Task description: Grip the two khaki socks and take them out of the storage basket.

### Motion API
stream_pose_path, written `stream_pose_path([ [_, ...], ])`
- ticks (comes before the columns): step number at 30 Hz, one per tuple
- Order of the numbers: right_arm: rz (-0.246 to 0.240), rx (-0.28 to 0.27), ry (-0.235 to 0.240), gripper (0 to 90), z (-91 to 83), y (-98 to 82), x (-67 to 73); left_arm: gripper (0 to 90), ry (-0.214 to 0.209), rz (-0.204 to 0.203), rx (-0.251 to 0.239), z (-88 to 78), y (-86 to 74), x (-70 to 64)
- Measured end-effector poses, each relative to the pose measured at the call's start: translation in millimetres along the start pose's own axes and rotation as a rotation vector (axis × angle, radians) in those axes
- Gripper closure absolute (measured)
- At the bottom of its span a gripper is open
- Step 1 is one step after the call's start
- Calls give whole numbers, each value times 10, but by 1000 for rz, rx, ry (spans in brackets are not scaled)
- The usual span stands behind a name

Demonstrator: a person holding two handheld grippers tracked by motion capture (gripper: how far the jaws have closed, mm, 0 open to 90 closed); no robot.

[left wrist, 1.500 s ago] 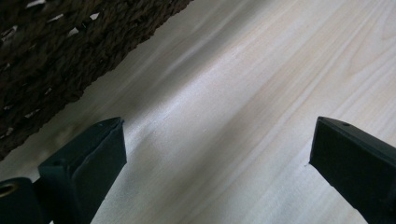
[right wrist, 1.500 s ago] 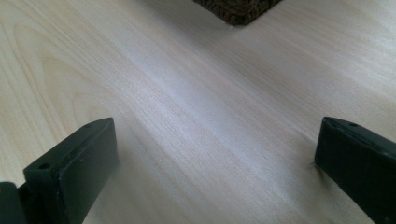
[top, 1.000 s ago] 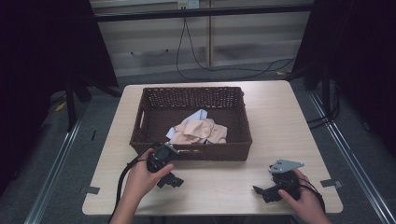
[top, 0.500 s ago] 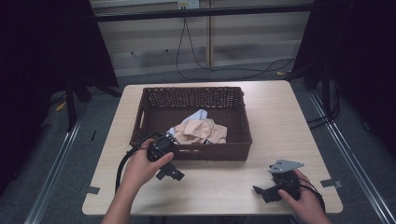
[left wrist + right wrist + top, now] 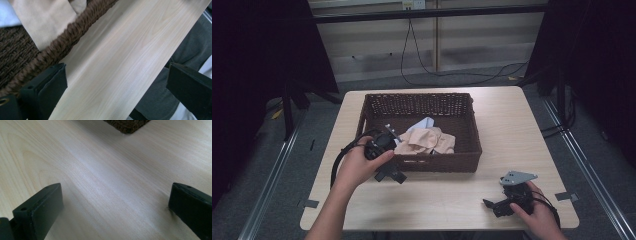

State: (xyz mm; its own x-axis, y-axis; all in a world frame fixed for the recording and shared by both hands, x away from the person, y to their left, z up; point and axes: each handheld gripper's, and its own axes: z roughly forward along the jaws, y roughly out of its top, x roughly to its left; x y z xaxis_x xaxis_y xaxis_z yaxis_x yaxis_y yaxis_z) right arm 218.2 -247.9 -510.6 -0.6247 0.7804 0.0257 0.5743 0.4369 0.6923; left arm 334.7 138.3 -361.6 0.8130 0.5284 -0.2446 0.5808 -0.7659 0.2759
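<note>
At the left, the left claw (image 5: 384, 150) hangs at the near-left corner of the woven basket (image 5: 472, 131), jaws spread wide and holding nothing; in the left gripper view its left jaw sits just beside or over the thick braided rim (image 5: 65, 42), while the right jaw stands out over the table (image 5: 120, 62) edge. The beige cloth (image 5: 424, 142) lies bunched in the near half of the basket, with a pale blue cloth (image 5: 424, 123) tucked under it on the far side, and one beige flap (image 5: 45, 20) drapes close to the rim. The likely aim is to pick cloth out of the basket, and the main risk is the approach: coming in this low and close to the wall, a jaw could catch the braided rim and shove or tip the light basket instead of reaching the fabric. A shallow pinch on the flap could also slip, or drag both cloths out together. Farther right, the right claw (image 5: 504, 204) rests on the table near its near-right corner, well apart from the basket, jaws likewise wide and empty; it is poorly placed to steady the basket if it slides.
</note>
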Motion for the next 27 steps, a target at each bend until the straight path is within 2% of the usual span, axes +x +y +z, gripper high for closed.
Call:
stream_pose_path([
  [5,0,0,0,0,0,0,0,29,-3,-8,-15,-109,111,-5],
  [9,4,-1,-1,0,0,1,2,26,-15,1,-15,-198,210,-9],
  [14,-2,-5,-1,0,3,1,-2,26,-14,-26,-32,-264,334,47],
  [24,-2,-5,-1,0,3,1,-2,26,-19,-79,-69,-234,532,207],
  [27,-2,-5,-1,0,3,1,-2,26,10,-112,-63,-150,625,282],
])
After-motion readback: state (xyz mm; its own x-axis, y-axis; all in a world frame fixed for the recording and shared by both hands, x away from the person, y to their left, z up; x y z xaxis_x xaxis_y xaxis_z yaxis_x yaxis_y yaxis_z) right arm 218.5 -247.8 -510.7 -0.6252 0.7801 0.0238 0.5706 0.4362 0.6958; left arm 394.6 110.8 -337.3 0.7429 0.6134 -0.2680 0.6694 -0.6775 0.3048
